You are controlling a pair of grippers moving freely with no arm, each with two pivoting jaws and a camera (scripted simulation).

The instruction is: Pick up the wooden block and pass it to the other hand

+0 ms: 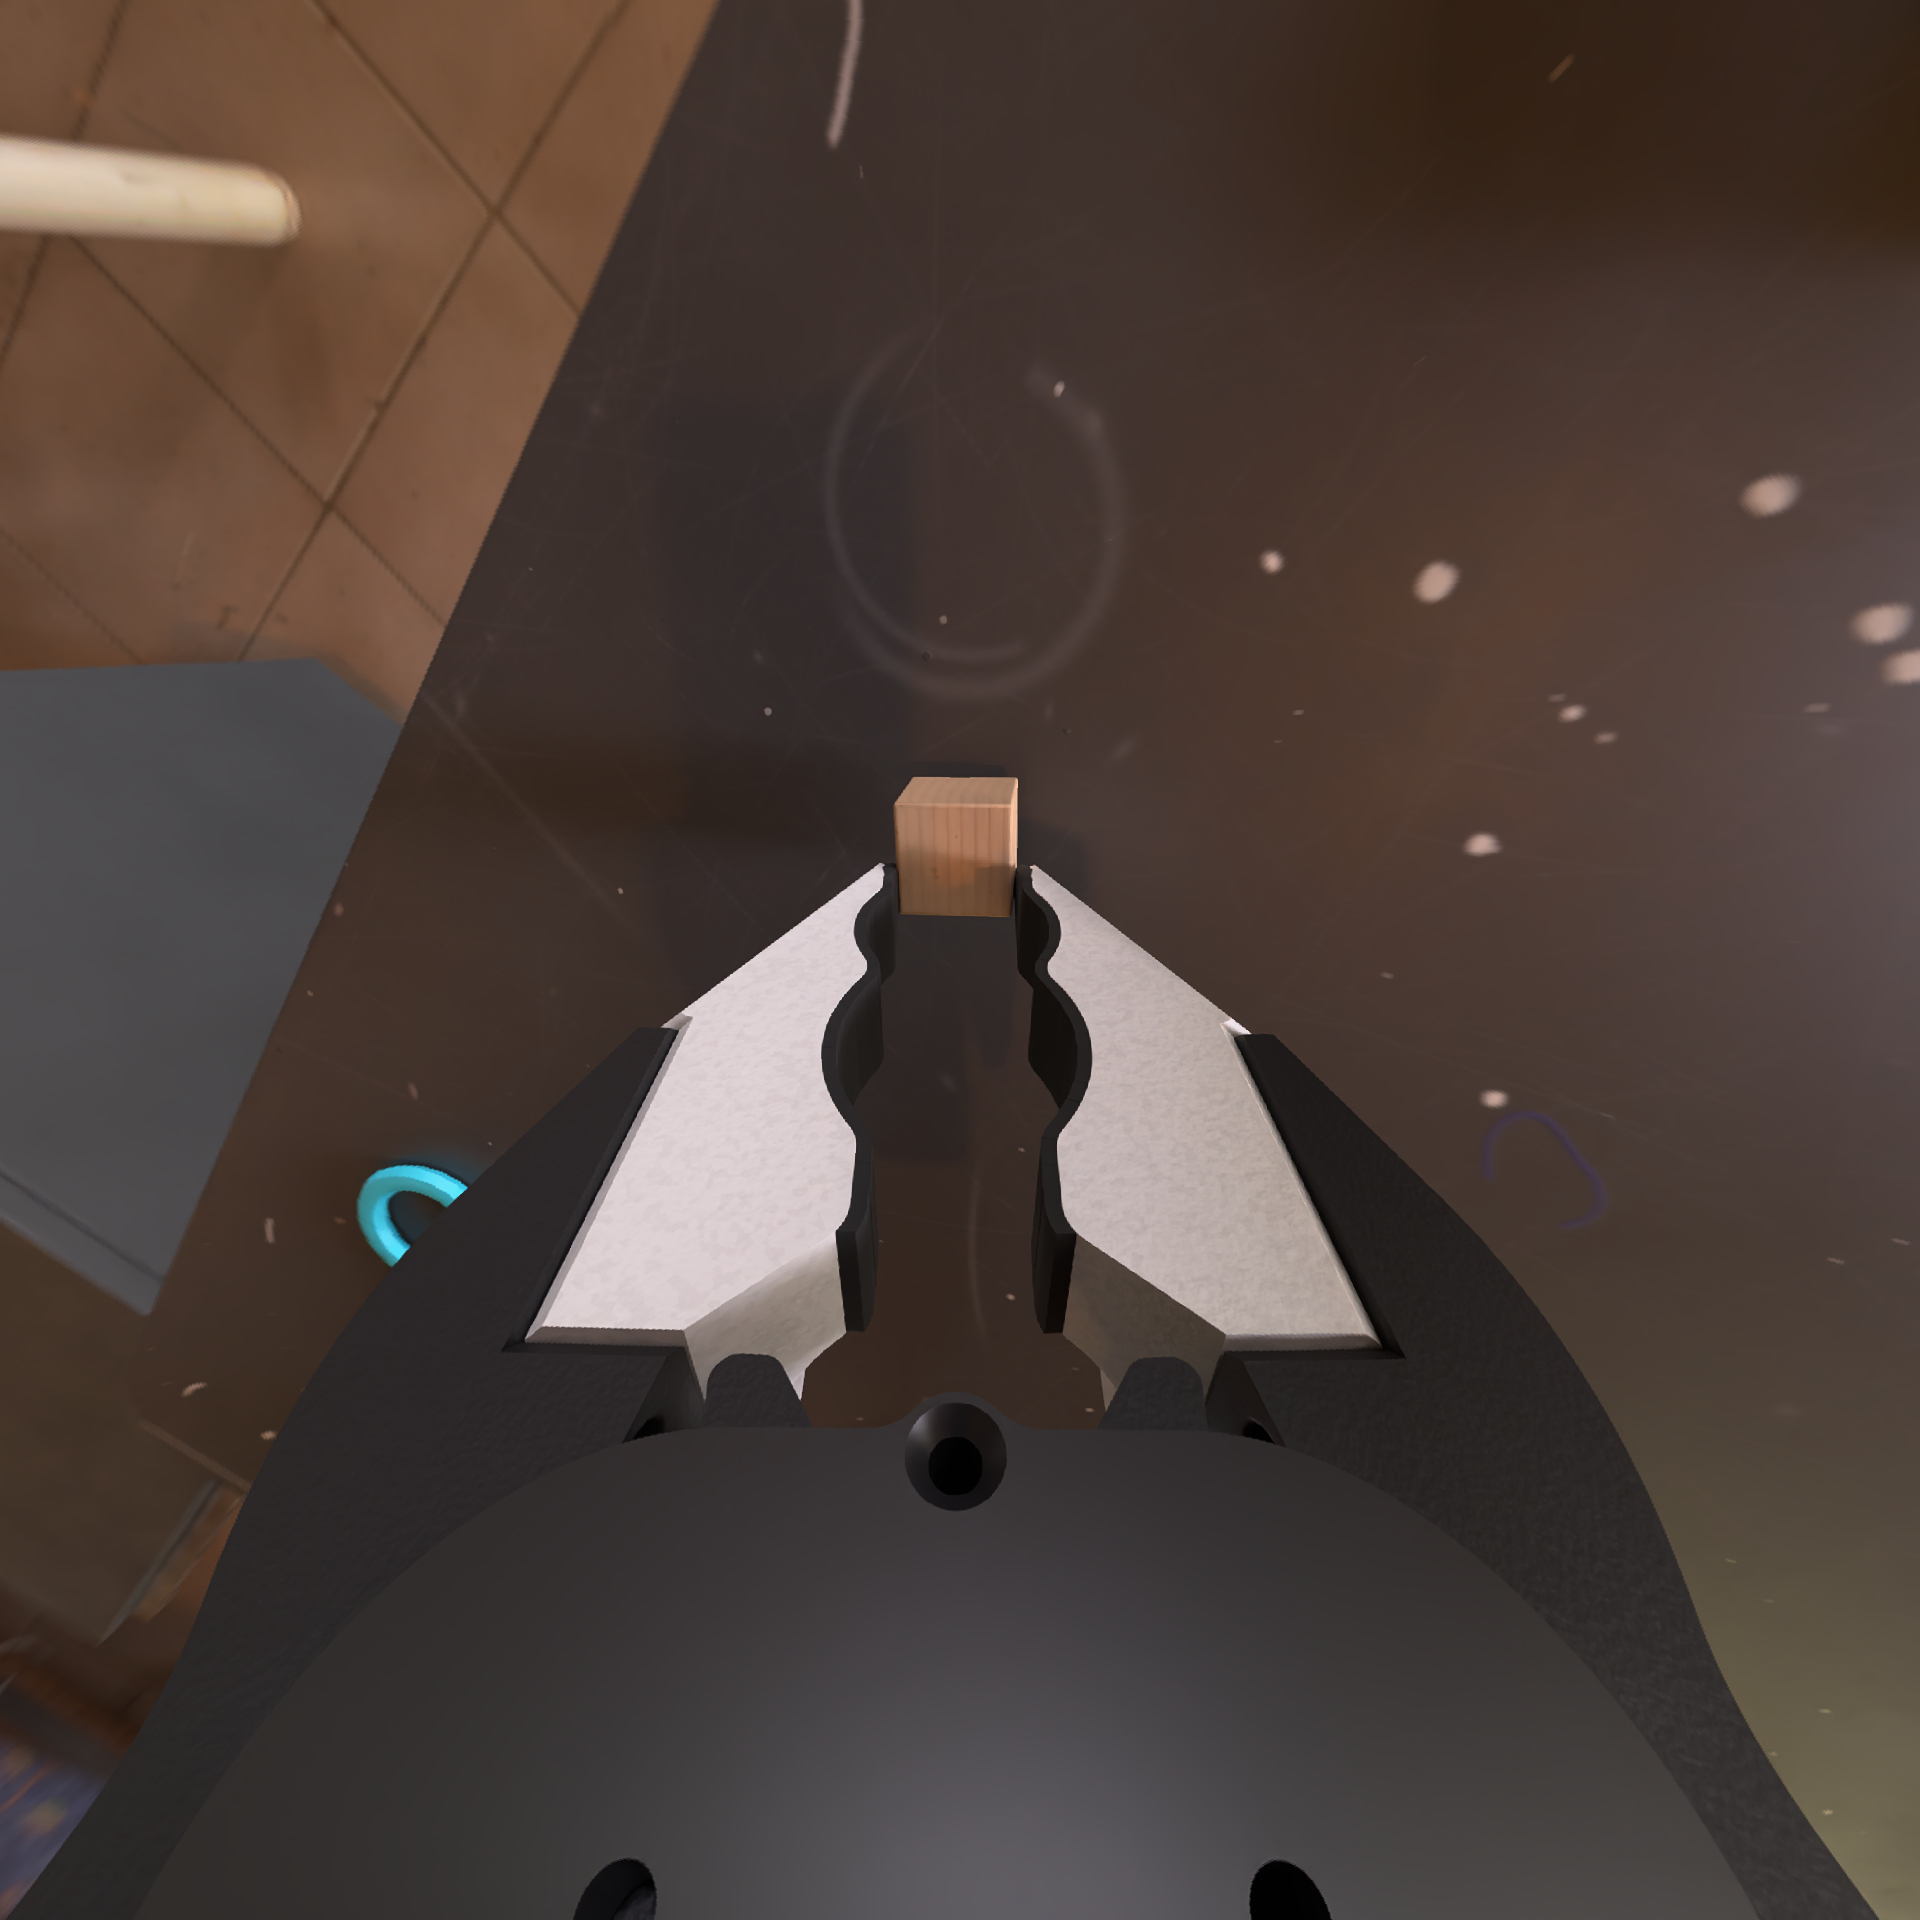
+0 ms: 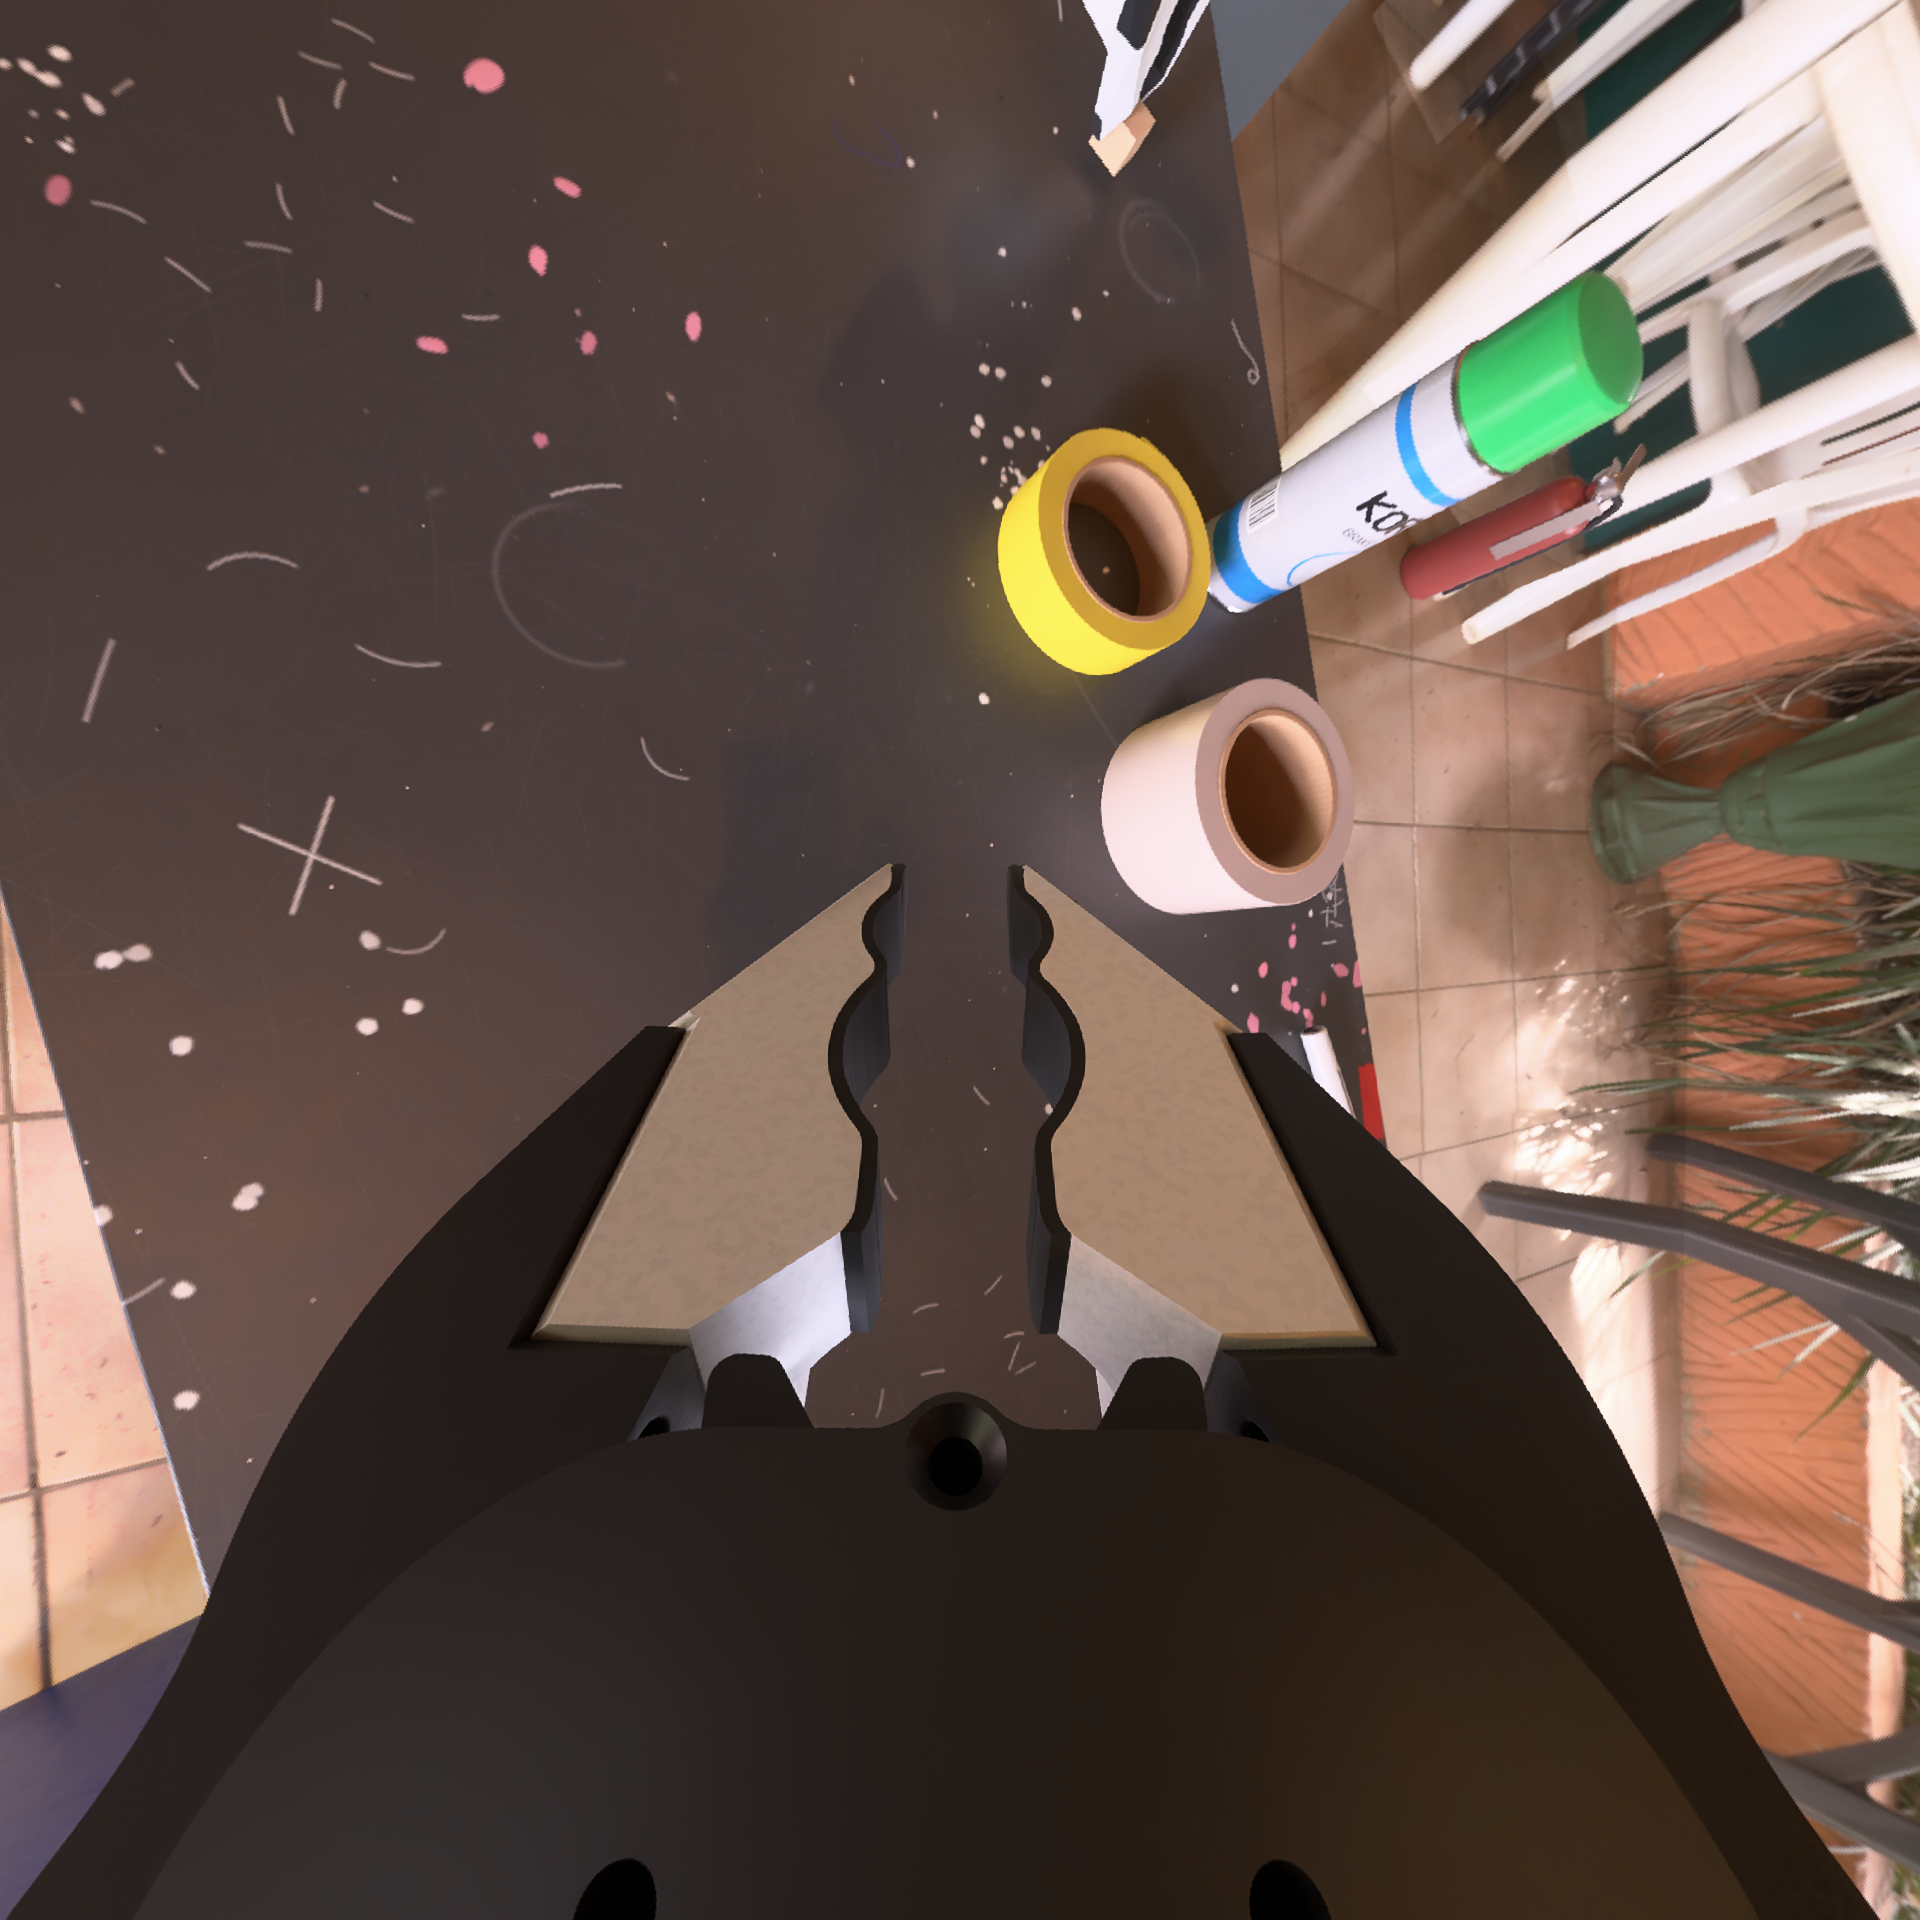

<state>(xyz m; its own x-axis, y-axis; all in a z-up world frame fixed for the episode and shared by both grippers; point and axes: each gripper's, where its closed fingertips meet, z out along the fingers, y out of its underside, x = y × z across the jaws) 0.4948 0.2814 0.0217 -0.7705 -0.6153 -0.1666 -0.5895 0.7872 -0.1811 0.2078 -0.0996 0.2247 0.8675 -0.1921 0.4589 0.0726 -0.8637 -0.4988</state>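
The wooden block (image 1: 955,847) is a small light-wood cube. It sits between the fingertips of my left gripper (image 1: 955,891), which is shut on it low over the dark table (image 1: 1351,416). I cannot tell whether the block touches the table. The right wrist view shows the left gripper far off at the top (image 2: 1127,125) with the block (image 2: 1122,143) at its tip. My right gripper (image 2: 956,904) is open and empty over the dark table (image 2: 520,520), with its fingers pointing toward the block.
A yellow tape roll (image 2: 1101,551), a white tape roll (image 2: 1216,800), a green-capped tube (image 2: 1455,457) and a red pen (image 2: 1496,540) lie along the table's right edge. White chairs (image 2: 1714,156) stand beyond. A blue ring (image 1: 400,1205) lies near the left gripper, beside a grey box (image 1: 156,935).
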